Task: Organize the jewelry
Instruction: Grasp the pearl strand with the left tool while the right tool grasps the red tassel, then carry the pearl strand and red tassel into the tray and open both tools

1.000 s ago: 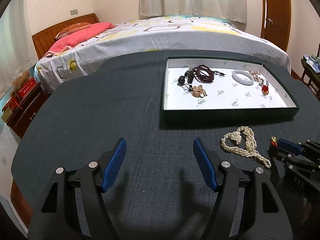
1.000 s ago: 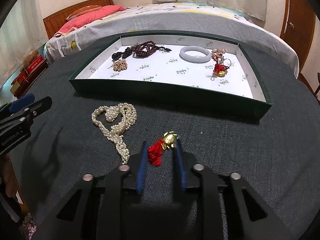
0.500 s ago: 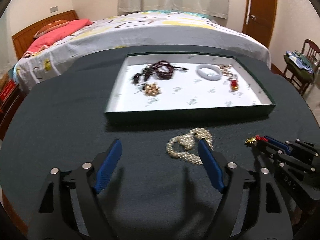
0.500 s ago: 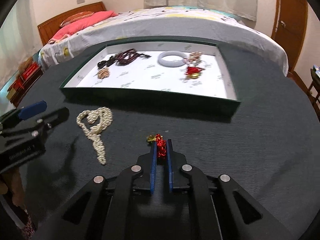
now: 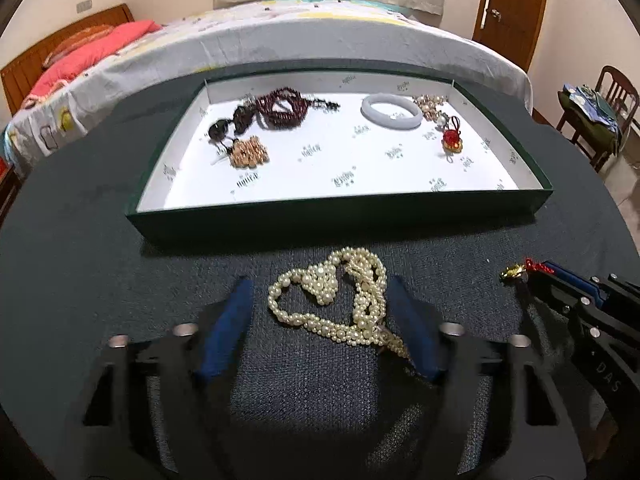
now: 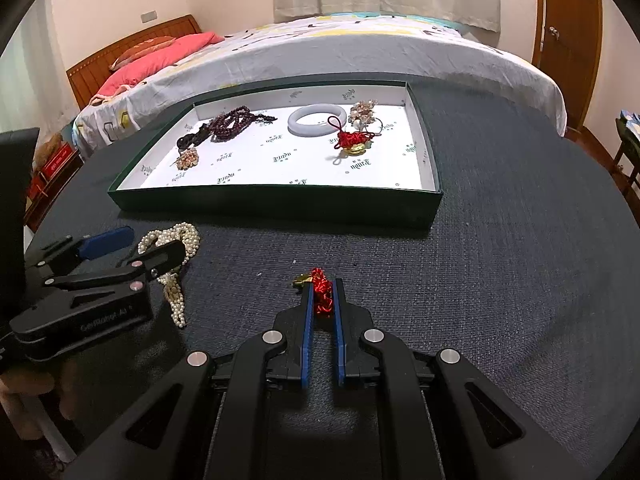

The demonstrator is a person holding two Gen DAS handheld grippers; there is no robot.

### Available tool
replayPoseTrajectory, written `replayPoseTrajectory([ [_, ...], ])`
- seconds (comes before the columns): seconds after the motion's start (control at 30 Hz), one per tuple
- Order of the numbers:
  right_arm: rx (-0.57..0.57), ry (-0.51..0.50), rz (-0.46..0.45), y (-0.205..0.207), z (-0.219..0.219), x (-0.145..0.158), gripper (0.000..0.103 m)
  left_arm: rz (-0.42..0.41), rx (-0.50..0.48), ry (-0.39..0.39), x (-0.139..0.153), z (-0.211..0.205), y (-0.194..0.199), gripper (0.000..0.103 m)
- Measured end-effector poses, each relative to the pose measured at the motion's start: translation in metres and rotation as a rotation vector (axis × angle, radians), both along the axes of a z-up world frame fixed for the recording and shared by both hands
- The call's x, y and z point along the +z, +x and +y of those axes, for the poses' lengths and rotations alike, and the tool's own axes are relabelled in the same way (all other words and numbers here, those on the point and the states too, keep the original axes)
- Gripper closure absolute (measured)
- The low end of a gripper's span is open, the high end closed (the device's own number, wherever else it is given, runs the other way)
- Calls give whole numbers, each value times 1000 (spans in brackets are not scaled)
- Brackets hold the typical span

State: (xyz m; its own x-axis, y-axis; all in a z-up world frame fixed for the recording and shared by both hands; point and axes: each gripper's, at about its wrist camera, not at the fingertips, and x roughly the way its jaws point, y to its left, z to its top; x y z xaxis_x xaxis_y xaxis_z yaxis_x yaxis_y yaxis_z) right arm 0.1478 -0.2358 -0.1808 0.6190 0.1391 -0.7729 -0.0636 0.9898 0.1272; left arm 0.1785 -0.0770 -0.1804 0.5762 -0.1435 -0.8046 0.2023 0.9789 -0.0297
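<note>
A cream pearl necklace (image 5: 336, 300) lies heaped in loose loops on the dark cloth-covered table (image 5: 80, 248), in the lower middle of the left wrist view, just in front of the tray's near wall. Its strands double into a heart-like coil, with a tail trailing toward the lower right. The left gripper (image 5: 320, 312) straddles it: its jaws have just been closing, the pearls lie between the blue pads, and the right-hand pad looks to be at the strands while the left-hand pad stands clear.

The right gripper (image 6: 322, 300) is pressed together on a red knotted charm with a gold piece (image 6: 318, 290), which pokes out past the fingertips at the centre of the right wrist view.

The green tray (image 5: 340, 220) with a white printed lining fills the upper middle of both views. Inside lie dark red beads (image 5: 282, 108), a black beaded piece (image 5: 230, 122), a small gold-brown cluster (image 5: 248, 154), a pale bangle (image 5: 391, 111), a pinkish cluster (image 5: 430, 104) and a second red-and-gold charm (image 5: 452, 138).

In the right wrist view the left gripper covers part of the pearls. The pinkish cluster is too small to make out in detail.
</note>
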Motion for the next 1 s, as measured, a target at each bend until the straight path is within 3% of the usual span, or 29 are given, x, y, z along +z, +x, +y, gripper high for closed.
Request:
replayPoseTrajectory([
  [0.1,-1,2,3,1,0,-1,94,3,-25,-24,-2,1,-1,63],
  [0.17,-1,1,5,1,0,-2,93,-2,-51,-28,-1,0,-3,79],
  [0.47,1,-2,1,0,2,-1,93,-21,-79,-42,4,2,-6,90],
  [0.53,0,0,-4,-1,2,0,93,-26,-77,-50,7,4,-7,100],
  [1.0,2,8,-50,-5,4,19,93,-94,-80,-83,39,14,-15,100],
])
